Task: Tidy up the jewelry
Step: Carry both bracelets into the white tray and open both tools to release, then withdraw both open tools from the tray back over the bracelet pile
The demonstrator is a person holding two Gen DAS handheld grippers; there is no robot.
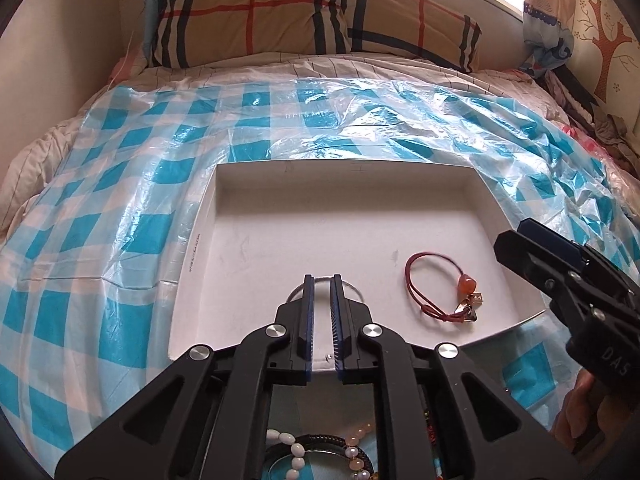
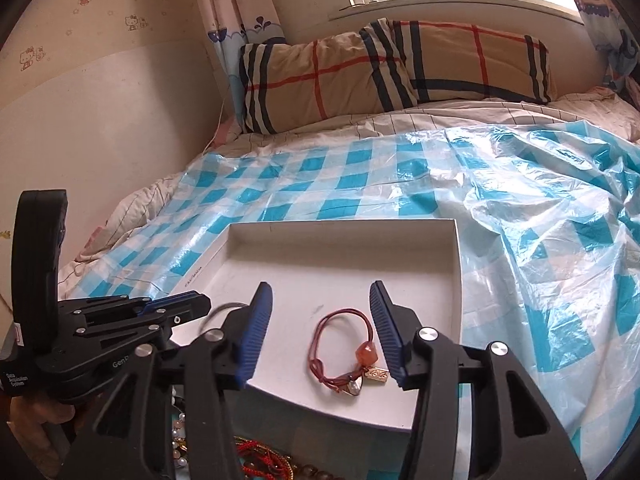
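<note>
My left gripper (image 1: 322, 280) pinches a grey ring (image 1: 297, 291) over the white box (image 1: 224, 280), ready to set down; right gripper (image 2: 321, 292) gapes empty above the red bracelet (image 2: 340, 350), presumably just dropped there.

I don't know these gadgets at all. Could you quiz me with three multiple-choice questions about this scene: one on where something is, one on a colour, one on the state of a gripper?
1. Where does the red cord bracelet lie?
A. On the pillow
B. Inside the white tray
C. On the plastic sheet

2. What colour are the sheet's checks?
A. Blue and white
B. Green and yellow
C. Red and black

3. How does the right gripper stand?
A. Shut on the bracelet
B. Shut on nothing
C. Open

Answers:
1 B, it rests on the tray floor.
2 A, blue squares alternate with white.
3 C, its fingers stand wide apart, either side of the bracelet.
</note>
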